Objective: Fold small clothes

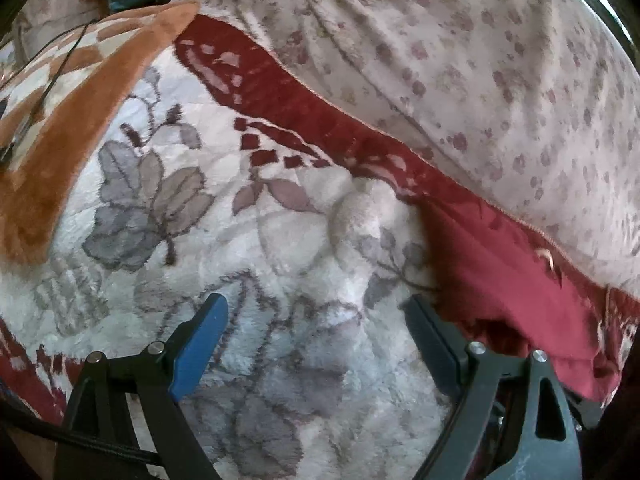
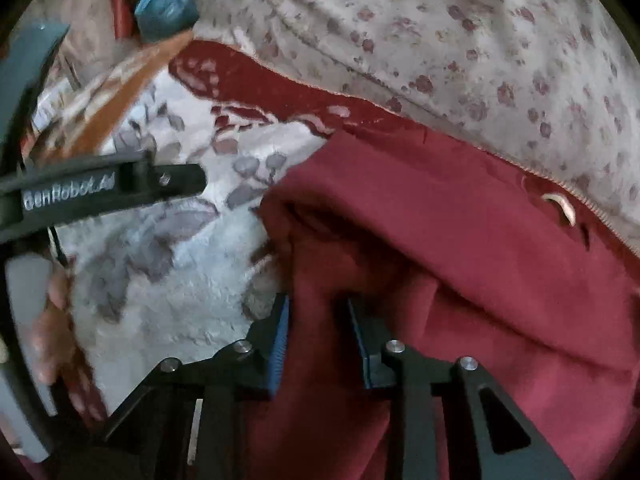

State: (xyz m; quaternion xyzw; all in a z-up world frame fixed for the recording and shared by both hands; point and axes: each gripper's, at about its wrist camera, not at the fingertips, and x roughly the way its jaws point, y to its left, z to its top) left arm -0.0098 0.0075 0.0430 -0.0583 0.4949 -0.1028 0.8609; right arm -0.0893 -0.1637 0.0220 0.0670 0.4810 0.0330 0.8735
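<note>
2 grippers are seen over a fleecy floral blanket (image 1: 248,240). The left gripper (image 1: 316,336) is held wide open above bare blanket. A fold of the dark red garment (image 2: 460,240) is clamped by the right gripper (image 2: 318,320). A spotted sheet (image 1: 460,60) lies beyond, an orange checked blanket (image 1: 72,120) at left. The garment's far edge is cut off.
</note>
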